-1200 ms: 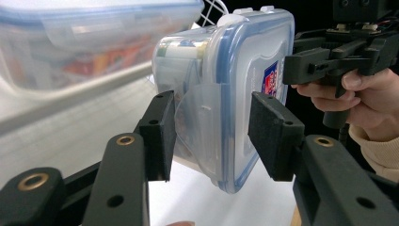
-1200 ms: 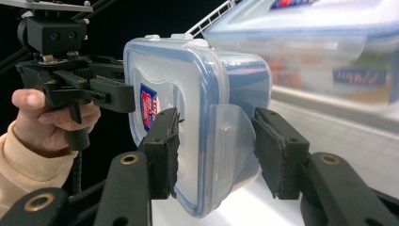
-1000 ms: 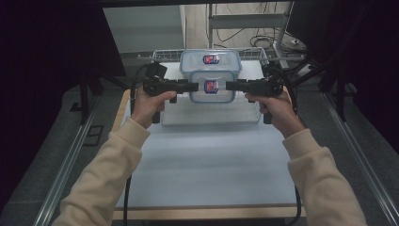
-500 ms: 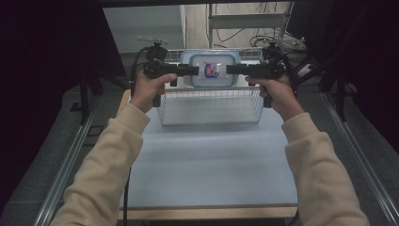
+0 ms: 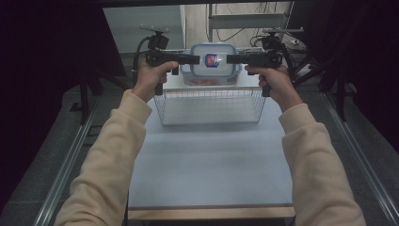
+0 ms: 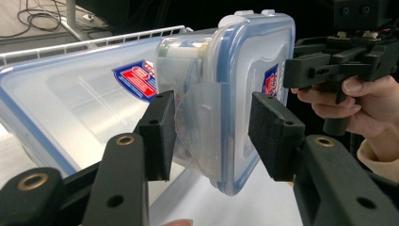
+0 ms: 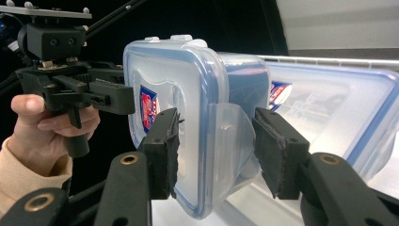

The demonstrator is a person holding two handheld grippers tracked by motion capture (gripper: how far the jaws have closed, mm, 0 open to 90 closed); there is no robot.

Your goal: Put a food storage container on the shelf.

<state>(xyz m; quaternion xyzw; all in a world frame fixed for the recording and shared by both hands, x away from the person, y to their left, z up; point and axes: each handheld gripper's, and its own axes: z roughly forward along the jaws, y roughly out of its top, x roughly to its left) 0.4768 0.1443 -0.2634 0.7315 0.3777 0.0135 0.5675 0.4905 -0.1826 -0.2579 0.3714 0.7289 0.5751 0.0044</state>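
A clear plastic container [image 5: 212, 63] with a blue-rimmed lid and a red-and-blue label hangs in the air above the far edge of the wire basket [image 5: 211, 107]. My left gripper [image 5: 195, 59] is shut on its left side latch and my right gripper [image 5: 230, 59] on its right one. In the left gripper view the pads [image 6: 159, 134] pinch the latch flap of the container [image 6: 221, 80]; the right gripper view shows the same grip on the container [image 7: 188, 94]. A second, similar container [image 6: 70, 103] lies lower down, behind the held one.
The wire basket stands at the far end of the pale table [image 5: 207, 165]. Metal rails [image 5: 66, 165] run along both sides of the table. Cables and a stand [image 5: 235, 21] sit beyond the far edge, with dark curtains on each side.
Both hands have lifted the container up and away from me, off the stack in the basket. The jaws have kept the same width.
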